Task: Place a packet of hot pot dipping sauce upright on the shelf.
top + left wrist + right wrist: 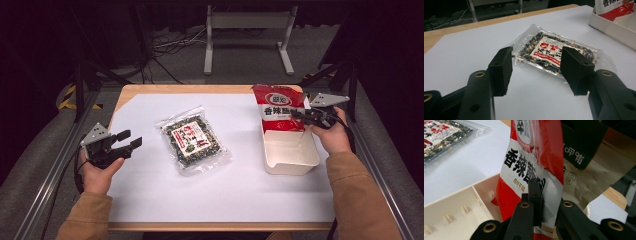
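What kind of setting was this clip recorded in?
Probably a lab or studio data-collection bench rather than a home: a wooden table covered with a white sheet, metal framing rails alongside, loose cables on grey carpet, and dark surroundings.

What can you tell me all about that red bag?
The red bag is a shiny plastic snack pouch, red with a white panel and big black characters. It stands upright at the far end of the cream tray, its top leaning a little away. The right gripper pinches its edge about halfway up with shut jaws. It looks sealed and full.
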